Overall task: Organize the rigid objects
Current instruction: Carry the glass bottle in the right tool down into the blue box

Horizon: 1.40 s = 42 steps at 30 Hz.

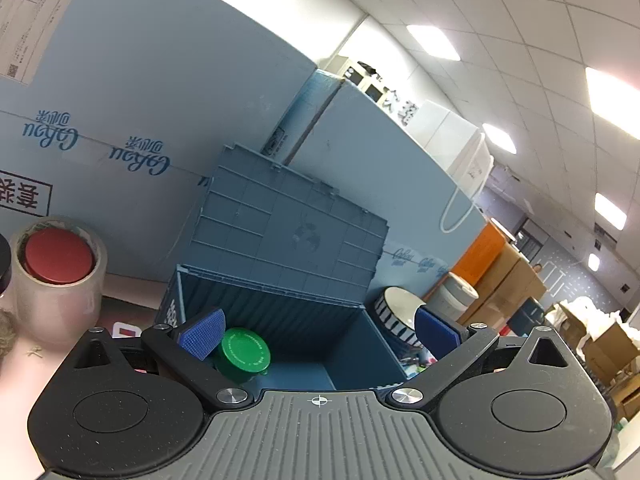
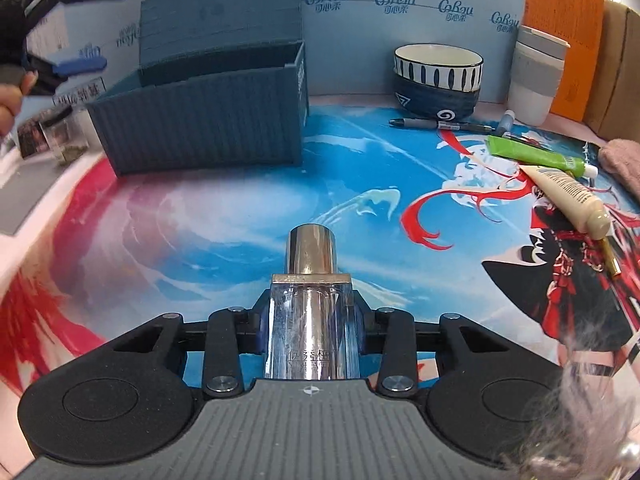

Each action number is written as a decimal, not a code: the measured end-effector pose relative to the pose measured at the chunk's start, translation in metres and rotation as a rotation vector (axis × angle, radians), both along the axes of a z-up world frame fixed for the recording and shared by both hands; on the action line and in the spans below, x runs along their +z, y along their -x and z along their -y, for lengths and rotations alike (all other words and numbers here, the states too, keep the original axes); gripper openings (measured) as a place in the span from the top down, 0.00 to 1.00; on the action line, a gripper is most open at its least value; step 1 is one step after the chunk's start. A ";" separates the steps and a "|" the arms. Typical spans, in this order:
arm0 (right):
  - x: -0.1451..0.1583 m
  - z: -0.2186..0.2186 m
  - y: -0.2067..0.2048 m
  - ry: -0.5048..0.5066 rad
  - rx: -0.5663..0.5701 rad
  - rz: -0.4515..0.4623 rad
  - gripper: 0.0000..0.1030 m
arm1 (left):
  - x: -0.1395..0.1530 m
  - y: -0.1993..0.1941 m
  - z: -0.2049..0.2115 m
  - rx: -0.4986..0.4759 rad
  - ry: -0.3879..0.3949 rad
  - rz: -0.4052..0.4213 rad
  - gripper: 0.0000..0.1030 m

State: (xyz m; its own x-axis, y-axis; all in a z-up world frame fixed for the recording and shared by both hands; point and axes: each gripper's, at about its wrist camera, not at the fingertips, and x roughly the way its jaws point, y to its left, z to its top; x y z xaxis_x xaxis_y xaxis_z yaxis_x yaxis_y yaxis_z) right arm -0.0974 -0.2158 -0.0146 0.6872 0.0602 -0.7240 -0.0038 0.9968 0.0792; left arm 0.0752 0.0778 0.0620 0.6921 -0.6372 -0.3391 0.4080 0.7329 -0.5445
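My right gripper (image 2: pixel 312 332) is shut on a clear bottle with a silver cap (image 2: pixel 311 312). The bottle points away from me, low over the printed mat (image 2: pixel 240 208). Beyond it stands the blue container box (image 2: pixel 208 116) with its lid raised. My left gripper (image 1: pixel 320 336) hangs open over the box (image 1: pixel 280 320), nothing between its blue pads (image 1: pixel 202 338). A green-capped jar (image 1: pixel 244 354) lies inside the box. In the right wrist view the left gripper (image 2: pixel 94 26) shows at the top left, a hand holding it.
A tape roll with a red cap in it (image 1: pixel 56 268) stands left of the box. Stacked bowls (image 2: pixel 438 76), a grey-banded cup (image 2: pixel 538 76), a pen (image 2: pixel 436 124), a green tube (image 2: pixel 536 156) and a beige tube (image 2: pixel 572 200) lie right. Blue cartons (image 1: pixel 160 100) wall the back.
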 end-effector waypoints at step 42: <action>0.063 -0.114 -0.171 0.294 0.717 0.567 0.66 | -0.007 -0.017 -0.041 0.013 0.270 -0.116 0.00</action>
